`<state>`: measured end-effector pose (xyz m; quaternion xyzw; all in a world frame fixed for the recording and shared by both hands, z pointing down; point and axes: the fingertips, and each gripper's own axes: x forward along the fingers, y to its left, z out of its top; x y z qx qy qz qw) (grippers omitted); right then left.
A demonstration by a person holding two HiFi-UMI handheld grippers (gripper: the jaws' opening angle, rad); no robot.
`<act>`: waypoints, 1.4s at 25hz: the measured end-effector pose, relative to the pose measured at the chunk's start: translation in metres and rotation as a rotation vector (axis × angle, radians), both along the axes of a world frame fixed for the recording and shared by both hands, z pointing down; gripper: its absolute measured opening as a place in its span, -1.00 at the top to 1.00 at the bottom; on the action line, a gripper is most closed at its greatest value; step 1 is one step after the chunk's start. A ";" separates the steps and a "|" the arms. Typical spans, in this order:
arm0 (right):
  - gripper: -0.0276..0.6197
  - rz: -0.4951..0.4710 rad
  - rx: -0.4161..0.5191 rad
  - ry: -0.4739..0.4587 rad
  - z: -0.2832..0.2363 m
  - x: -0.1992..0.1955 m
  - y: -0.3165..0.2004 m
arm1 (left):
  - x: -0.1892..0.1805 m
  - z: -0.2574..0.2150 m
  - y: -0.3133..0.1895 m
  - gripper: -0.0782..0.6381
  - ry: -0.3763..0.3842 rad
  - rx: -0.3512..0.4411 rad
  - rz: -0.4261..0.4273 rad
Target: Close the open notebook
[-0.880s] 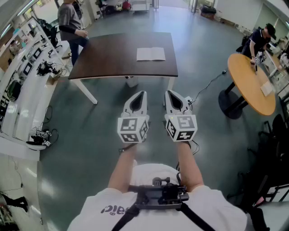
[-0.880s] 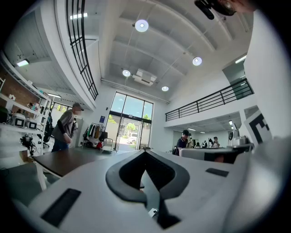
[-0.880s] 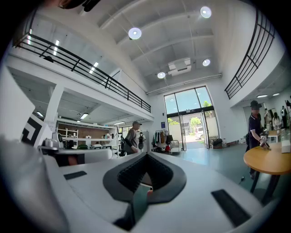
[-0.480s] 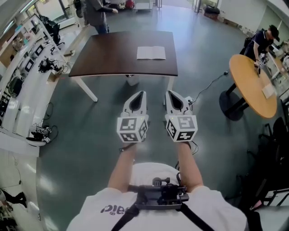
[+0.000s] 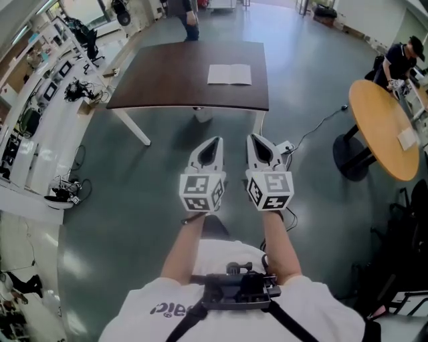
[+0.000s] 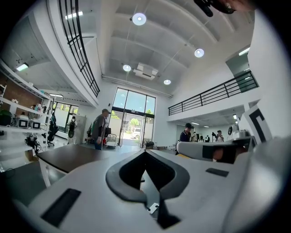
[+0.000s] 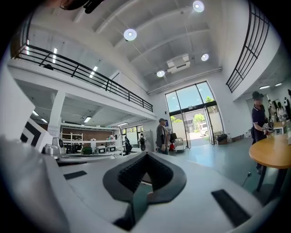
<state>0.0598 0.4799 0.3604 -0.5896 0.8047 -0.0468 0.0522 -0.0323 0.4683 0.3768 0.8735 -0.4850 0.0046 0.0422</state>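
Note:
The open notebook [image 5: 229, 74] lies flat, white pages up, on the far right part of a dark brown table [image 5: 167, 80] ahead of me. My left gripper [image 5: 214, 142] and right gripper [image 5: 255, 139] are held side by side over the floor, well short of the table's near edge, both level and pointing toward it. Both are shut with nothing between the jaws. The left gripper view shows its closed jaws [image 6: 145, 153] and the table top [image 6: 68, 157] at the left. The right gripper view shows closed jaws [image 7: 146, 155]; the notebook is hidden there.
A round orange table [image 5: 381, 127] stands at the right with a person [image 5: 400, 61] beside it. A white workbench [image 5: 40, 133] with equipment runs along the left. A cable and power strip [image 5: 289, 145] lie on the floor. Another person [image 5: 190, 17] walks beyond the brown table.
The person beyond the table has walked from its left corner to behind its far edge. Both grippers stay shut and side by side; the view has shifted slightly.

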 end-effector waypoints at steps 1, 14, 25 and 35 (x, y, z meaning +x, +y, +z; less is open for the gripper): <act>0.91 -0.006 -0.004 -0.001 0.002 -0.002 -0.007 | 0.000 0.002 -0.006 0.77 0.000 -0.005 0.000; 0.91 0.026 -0.026 0.004 0.012 -0.022 -0.204 | -0.016 0.008 -0.217 0.77 0.034 -0.013 0.035; 0.91 0.116 -0.010 0.034 -0.010 -0.036 -0.367 | -0.024 -0.013 -0.386 0.77 0.049 0.000 0.120; 0.91 0.129 -0.043 0.032 0.004 0.006 -0.452 | 0.017 0.009 -0.462 0.77 0.061 -0.058 0.150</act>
